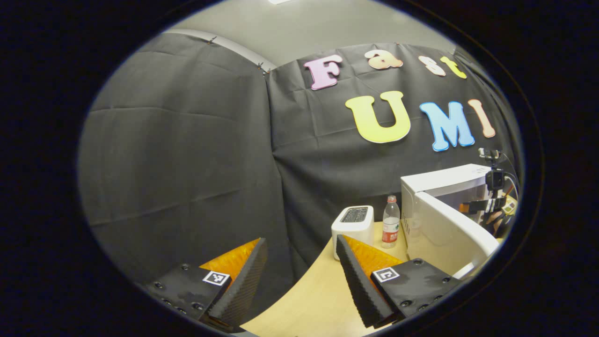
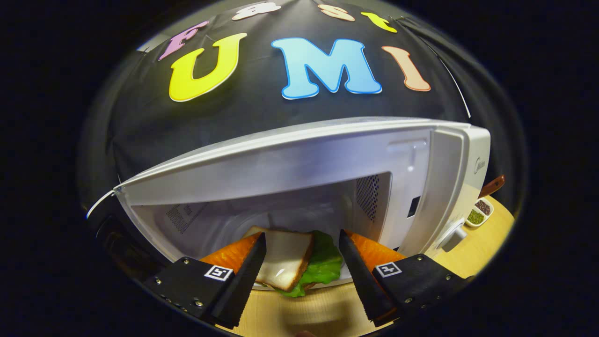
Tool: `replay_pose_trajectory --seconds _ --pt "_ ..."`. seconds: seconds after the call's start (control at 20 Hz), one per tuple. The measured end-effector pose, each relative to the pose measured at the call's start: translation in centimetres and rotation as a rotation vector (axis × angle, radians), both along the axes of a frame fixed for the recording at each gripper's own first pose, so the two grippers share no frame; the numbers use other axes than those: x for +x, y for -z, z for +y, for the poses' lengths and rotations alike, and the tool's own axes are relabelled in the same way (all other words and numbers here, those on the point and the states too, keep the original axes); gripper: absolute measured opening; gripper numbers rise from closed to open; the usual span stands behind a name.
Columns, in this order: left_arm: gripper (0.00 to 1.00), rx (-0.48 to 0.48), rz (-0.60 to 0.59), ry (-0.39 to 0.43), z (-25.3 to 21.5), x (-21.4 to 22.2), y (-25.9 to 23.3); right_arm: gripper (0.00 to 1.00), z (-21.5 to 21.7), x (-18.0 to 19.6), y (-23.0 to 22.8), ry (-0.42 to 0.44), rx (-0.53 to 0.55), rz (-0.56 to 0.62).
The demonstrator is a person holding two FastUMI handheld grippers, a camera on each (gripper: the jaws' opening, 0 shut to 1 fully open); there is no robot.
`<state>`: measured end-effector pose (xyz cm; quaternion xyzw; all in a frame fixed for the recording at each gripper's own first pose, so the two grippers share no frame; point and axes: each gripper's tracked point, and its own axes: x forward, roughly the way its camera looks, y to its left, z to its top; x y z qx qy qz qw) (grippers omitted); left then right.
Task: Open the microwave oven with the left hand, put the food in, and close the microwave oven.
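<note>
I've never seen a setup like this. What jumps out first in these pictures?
In the right gripper view, the white microwave oven stands open, and a sandwich with green lettuce sits at the mouth of its cavity, between the open jaws of the right gripper. In the left gripper view, a white toaster and a water bottle stand on the wooden table beside the swung-out microwave door.

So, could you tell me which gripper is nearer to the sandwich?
Right. The right gripper is open with the sandwich between its fingers at the microwave mouth; the left gripper hangs open, off beyond the door.
</note>
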<state>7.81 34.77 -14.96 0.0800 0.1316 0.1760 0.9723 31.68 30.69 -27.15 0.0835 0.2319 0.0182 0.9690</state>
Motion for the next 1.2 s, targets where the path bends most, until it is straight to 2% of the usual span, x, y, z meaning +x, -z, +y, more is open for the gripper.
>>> replay_pose_trajectory --seconds 0.1,0.5,0.65,0.75,0.8,0.85,0.9,0.95,1.1,1.2 --pt "0.95 -0.027 -0.004 0.013 -0.9 0.0 0.5 0.99 -0.1 -1.3 -1.6 -0.036 -0.023 -0.019" --pt "0.96 -0.07 0.029 0.071 -4.2 -0.9 3.4 0.99 -2.9 -7.4 -10.3 -0.122 -0.067 -0.16" --pt "0.97 -0.083 0.052 0.079 -5.3 -1.2 4.8 0.99 -5.3 -8.7 -12.9 -0.119 -0.094 -0.21" --pt "0.93 -0.067 0.065 0.086 -6.0 -1.3 5.3 0.99 -6.9 -9.9 -14.5 -0.111 -0.085 -0.229" --pt "0.97 -0.066 0.068 0.093 -6.5 -1.3 5.5 0.98 -7.8 -10.5 -15.4 -0.104 -0.081 -0.24" --pt "0.96 -0.07 0.07 0.097 -7.0 -1.5 5.7 0.98 -8.7 -11.1 -16.3 -0.101 -0.08 -0.25" --pt "0.92 -0.078 0.076 0.102 -7.5 -1.7 6.2 0.98 -9.7 -11.7 -16.9 -0.099 -0.085 -0.258" --pt "0.79 -0.082 0.087 0.097 -7.7 -1.8 6.7 0.98 -10.7 -12.1 -17.4 -0.1 -0.096 -0.27" --pt "0.58 -0.132 0.102 0.098 -9.6 -2.2 7.6 0.98 -13.9 -12.9 -18.4 -0.087 -0.141 -0.282" --pt "0.45 -0.164 0.103 0.118 -11.3 -2.3 7.8 0.99 -15.3 -13.5 -19.2 -0.078 -0.131 -0.284"
